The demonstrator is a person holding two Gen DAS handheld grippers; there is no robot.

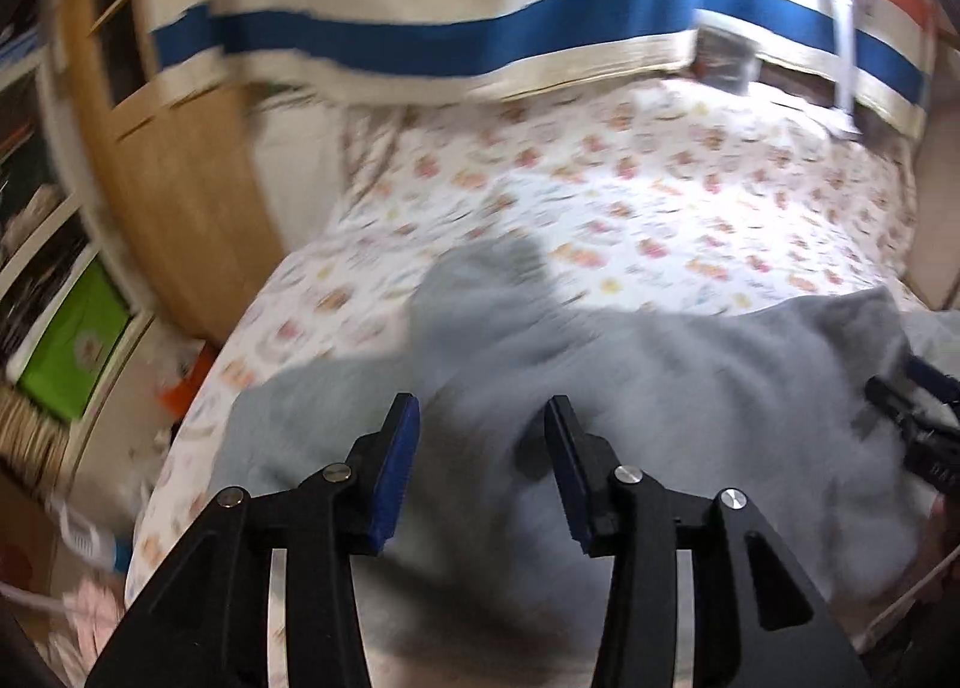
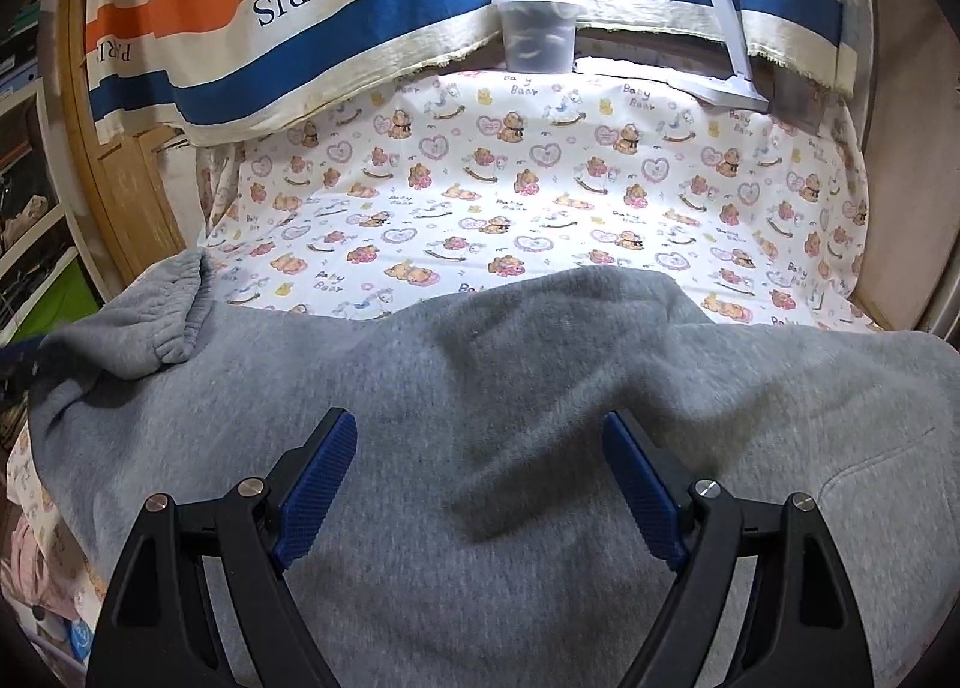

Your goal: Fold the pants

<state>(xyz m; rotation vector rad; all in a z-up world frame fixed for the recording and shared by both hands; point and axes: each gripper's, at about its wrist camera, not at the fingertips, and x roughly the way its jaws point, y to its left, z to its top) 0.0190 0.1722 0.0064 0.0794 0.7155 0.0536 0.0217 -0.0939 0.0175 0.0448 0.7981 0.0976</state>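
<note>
Grey fleece: the pants (image 2: 480,418) are lying crumpled across the near half of the bear-print sheet (image 2: 480,196), spreading from the left edge to the right edge of the right wrist view.
Cuff: an elastic-gathered end (image 2: 180,310) is sitting at the far left of the garment, curling over onto the fabric below it.
Left gripper (image 1: 480,436): its blue-padded fingers are standing spread above the grey fabric, pinching nothing; this view is blurring, so contact with the cloth cannot be told.
Right gripper (image 2: 477,448): its fingers are standing wide apart over the middle of the pants, holding nothing.
Far background: a striped cloth (image 2: 372,15) printed "PARIS" is hanging along the far edge of the sheet.
Cup: a translucent plastic cup (image 2: 538,30) is standing at the far edge, beside a white lamp base (image 2: 717,90) on its right.
</note>
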